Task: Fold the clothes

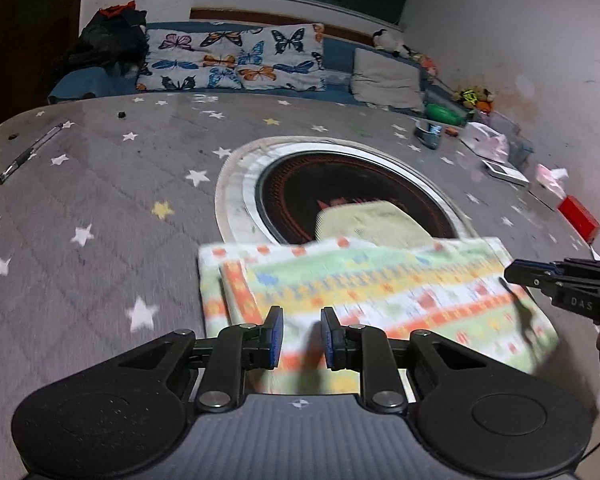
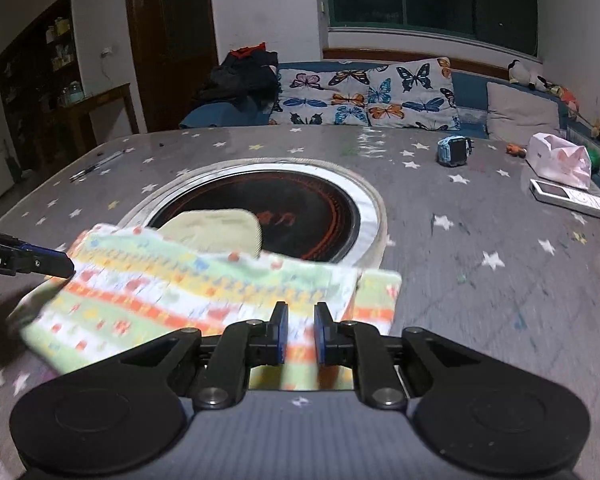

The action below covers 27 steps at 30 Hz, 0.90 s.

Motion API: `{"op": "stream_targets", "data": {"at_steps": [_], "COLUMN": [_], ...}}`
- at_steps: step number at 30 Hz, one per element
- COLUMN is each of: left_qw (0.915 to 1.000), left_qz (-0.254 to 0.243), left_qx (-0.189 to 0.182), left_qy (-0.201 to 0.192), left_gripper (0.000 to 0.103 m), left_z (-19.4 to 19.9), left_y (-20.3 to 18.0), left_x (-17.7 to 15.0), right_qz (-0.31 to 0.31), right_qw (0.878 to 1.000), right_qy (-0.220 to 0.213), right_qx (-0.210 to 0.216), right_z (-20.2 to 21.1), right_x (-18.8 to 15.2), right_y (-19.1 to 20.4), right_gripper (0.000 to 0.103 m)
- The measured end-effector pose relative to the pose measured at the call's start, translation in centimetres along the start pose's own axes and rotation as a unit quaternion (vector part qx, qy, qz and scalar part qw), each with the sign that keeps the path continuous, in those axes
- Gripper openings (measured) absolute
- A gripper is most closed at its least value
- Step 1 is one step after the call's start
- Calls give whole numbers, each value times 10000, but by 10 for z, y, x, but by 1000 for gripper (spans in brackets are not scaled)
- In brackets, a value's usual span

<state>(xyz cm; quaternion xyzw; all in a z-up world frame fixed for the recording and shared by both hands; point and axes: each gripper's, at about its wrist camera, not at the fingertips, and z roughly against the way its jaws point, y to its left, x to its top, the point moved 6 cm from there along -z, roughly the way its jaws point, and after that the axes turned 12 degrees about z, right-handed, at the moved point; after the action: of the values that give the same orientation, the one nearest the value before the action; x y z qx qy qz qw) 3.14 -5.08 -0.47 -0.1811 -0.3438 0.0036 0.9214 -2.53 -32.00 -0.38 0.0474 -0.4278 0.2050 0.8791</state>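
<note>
cloth comes first: a small patterned garment (image 1: 364,304), striped in orange, green and white, lies on the star-print table cover (image 1: 100,208) at about 6 o'clock of the round black cooktop (image 1: 340,196) set into the table, its far edge overlapping the cooktop's rim. a pale green part (image 1: 364,220) of it sticks out toward 12 o'clock onto the dark glass. the pictures are blurred over the cloth, so fine creases cannot be read, but one layer seems already doubled over another along the left side

left gripper (image 1: 302,338) hovers over the near edge of the garment with its jaws apart and nothing between the blue pads (image 1: 276,336); whether the tips touch the fabric cannot be told. right gripper (image 2: 300,334) sits likewise over the near edge on its own side, jaws parted, cloth showing through the gap but not pinched. in the left view the right gripper enters at 3 o'clock, beside the cloth's right edge

judging from this, the fold is midway: a first fold looks made and the tools are between grasps. the next move probably calls for both to close on the near edge or corners, lift together and carry it toward 12 o'clock over the pale green part, keeping the layers even. a pen (image 1: 32,152) lies well away at 10 o'clock
</note>
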Motion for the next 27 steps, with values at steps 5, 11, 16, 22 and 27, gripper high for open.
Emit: {"op": "stream_targets", "data": {"at_steps": [5, 11, 16, 22, 27], "left_qw": [9998, 9999, 9999, 10000, 9996], "left_qz": [166, 70, -139, 3, 193], "left_qx": [103, -68, -32, 4, 159], "left_qy": [69, -55, 47, 63, -146], "left_gripper": [22, 25, 25, 27, 43], "left_z": [-24, -21, -41, -44, -17], "left_y": [8, -8, -25, -22, -7], "left_x": [17, 25, 27, 29, 31], "right_qz": [-71, 122, 225, 402, 861], "right_qw": [9997, 9999, 9997, 9988, 9944], "right_qy": [188, 61, -43, -124, -258], "right_qx": [-113, -101, 35, 241, 562], "right_z": [-23, -11, -5, 5, 18], "right_x": [1, 7, 15, 22, 29], "right_y": [-10, 1, 17, 38, 73], "right_gripper": [13, 17, 21, 21, 32]}}
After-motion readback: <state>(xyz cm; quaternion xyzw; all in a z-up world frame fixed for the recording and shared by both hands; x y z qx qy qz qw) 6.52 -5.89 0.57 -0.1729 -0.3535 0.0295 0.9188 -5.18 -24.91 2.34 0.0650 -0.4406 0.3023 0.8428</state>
